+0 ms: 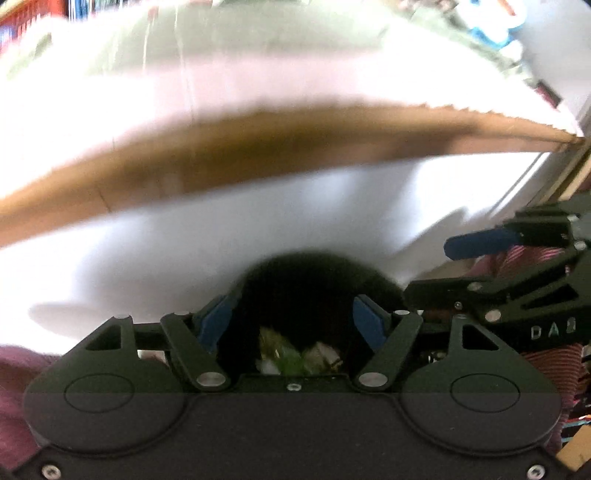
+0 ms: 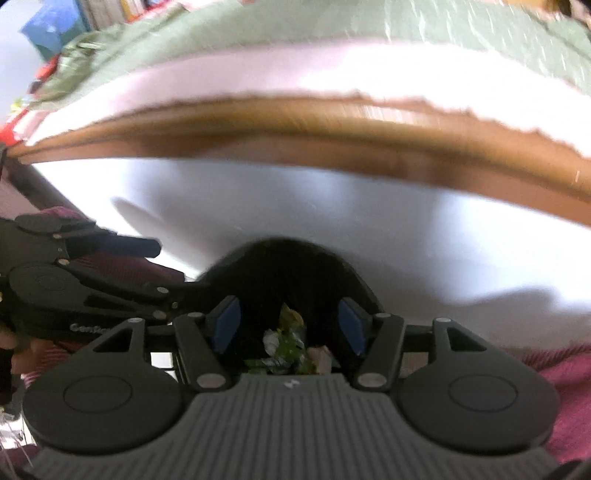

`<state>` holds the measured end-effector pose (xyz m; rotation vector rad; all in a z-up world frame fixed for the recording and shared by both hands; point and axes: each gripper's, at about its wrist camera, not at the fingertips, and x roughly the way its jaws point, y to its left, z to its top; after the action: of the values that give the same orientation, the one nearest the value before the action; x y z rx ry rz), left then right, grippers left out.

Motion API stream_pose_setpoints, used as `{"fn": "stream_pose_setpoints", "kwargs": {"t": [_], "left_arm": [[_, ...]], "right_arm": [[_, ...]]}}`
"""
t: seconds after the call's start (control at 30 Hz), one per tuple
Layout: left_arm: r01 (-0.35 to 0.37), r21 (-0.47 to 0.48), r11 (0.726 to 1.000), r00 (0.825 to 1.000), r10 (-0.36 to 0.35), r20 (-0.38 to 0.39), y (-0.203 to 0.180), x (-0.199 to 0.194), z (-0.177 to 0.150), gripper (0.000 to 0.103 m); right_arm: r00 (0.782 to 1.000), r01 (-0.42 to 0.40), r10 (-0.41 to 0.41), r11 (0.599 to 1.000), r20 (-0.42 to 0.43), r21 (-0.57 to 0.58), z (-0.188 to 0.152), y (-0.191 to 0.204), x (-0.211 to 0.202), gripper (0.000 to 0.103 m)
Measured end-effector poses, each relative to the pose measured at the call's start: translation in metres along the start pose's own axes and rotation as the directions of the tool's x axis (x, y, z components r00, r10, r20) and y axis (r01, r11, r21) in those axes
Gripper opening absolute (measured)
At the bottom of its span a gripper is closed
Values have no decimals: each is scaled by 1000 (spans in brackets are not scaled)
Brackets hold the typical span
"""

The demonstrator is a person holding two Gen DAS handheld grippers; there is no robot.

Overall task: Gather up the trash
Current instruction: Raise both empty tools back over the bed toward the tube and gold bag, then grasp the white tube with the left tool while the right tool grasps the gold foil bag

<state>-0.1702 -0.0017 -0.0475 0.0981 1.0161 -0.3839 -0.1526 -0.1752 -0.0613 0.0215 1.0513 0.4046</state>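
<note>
A white table (image 1: 258,221) with a brown edge (image 1: 258,147) carried the scene, its surface blurred. A black bag (image 1: 306,288) rested at its near side, trash (image 1: 295,354) showing inside. Beyond the edge lay green cloth (image 2: 332,33).

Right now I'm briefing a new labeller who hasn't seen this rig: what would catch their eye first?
A dark container sits right at the fingers of both grippers, with green and pale scraps of trash inside. Behind it, a brown strip with a jagged edge arcs across the white table. The right gripper shows at the right edge of the left wrist view.
</note>
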Motion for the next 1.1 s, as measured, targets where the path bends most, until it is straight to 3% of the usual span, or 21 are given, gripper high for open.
{"fn": "stream_pose_setpoints", "kwargs": {"t": [0.2, 0.37, 0.63, 0.77, 0.87, 1.1], "left_arm": [[48, 21, 999, 985, -51, 162, 11, -55, 29, 79], [29, -21, 999, 958, -22, 287, 30, -78, 72, 80], [-50, -96, 994, 880, 89, 466, 61, -69, 153, 82], [-42, -153, 987, 861, 113, 496, 80, -47, 197, 79], [-50, -170, 984, 868, 127, 480, 90, -22, 231, 75], [-71, -147, 987, 889, 130, 440, 91, 46, 294, 61]], "right_arm": [[984, -74, 67, 997, 167, 34, 33, -18, -52, 78], [951, -22, 6, 999, 310, 49, 69, -34, -77, 79], [868, 68, -104, 994, 486, 91, 137, -49, -89, 84], [835, 99, -138, 990, 533, 101, 178, -62, -85, 86], [829, 104, -142, 989, 541, 102, 210, -71, -75, 86], [857, 14, -112, 981, 502, 194, 272, -109, -36, 87]]}}
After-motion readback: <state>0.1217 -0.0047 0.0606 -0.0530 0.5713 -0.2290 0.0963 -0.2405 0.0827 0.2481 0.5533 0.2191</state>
